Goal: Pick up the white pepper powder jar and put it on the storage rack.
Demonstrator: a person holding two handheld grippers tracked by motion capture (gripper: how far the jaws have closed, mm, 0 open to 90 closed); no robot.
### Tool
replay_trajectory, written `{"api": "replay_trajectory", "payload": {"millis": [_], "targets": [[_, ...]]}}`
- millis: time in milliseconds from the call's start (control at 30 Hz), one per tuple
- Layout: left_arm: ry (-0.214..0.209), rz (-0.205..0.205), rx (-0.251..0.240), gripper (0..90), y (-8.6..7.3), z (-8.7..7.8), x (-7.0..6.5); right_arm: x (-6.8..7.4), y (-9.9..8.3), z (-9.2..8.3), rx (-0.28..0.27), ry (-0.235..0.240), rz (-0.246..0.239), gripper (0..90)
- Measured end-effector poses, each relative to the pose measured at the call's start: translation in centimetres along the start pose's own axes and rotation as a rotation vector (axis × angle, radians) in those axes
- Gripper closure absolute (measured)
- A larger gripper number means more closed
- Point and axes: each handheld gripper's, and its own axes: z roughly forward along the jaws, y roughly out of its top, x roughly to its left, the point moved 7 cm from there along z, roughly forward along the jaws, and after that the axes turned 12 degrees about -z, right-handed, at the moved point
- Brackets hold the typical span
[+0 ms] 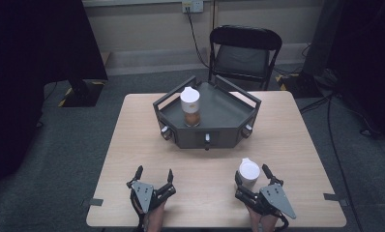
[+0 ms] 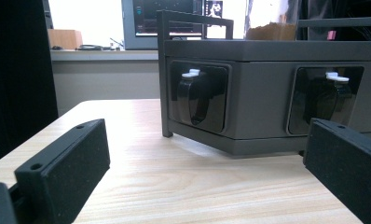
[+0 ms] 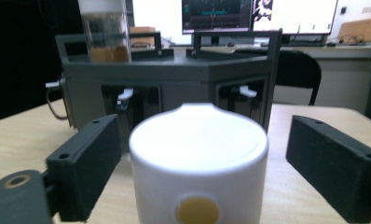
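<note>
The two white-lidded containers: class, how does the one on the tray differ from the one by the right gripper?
The tray container stands on the grey tray; the near container stands on the table between the right gripper's open jaws. The tray container's clear lower body shows brown contents; the near container looks white. Both stand upright.

High view sits above the person's edge of the worktop [image 1: 132, 145], looking forward and down, far enough to take in the whole top, the chair [image 1: 245, 53] and back wall. Left gripper view rides low on the left tool [image 1: 154, 176], just above the wood, facing level at the grey tray box [image 2: 267, 98] ahead of it, close range. Right gripper view rides the right tool [image 1: 253, 175], same low level aim, with the white canister [image 3: 198, 163] very near between its jaws and the grey tray box [image 3: 174, 88] beyond. All three share the tray box front; both tool views also catch monitors behind.
</note>
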Motion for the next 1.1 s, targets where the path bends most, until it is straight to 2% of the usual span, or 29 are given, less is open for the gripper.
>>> {"api": "replay_trajectory", "payload": {"millis": [200,267,600,1100], "targets": [[0.000,0.000,0.000,0.0,0.00,0.00,0.00,-0.19,-0.63,0.04,0.016,0.010,0.004,18.9],[0.000,0.000,0.000,0.0,0.00,0.00,0.00,-0.08,-0.85,-0.03,0.004,0.011,-0.002,21.5],[0.000,0.000,0.000,0.0,0.00,0.00,0.00,-0.40,-1.13,0.17,0.014,0.052,0.009,28.9],[0.000,0.000,0.000,0.0,0.00,0.00,0.00,-0.66,-0.46,0.20,0.046,0.065,-0.006,30.0]]}}
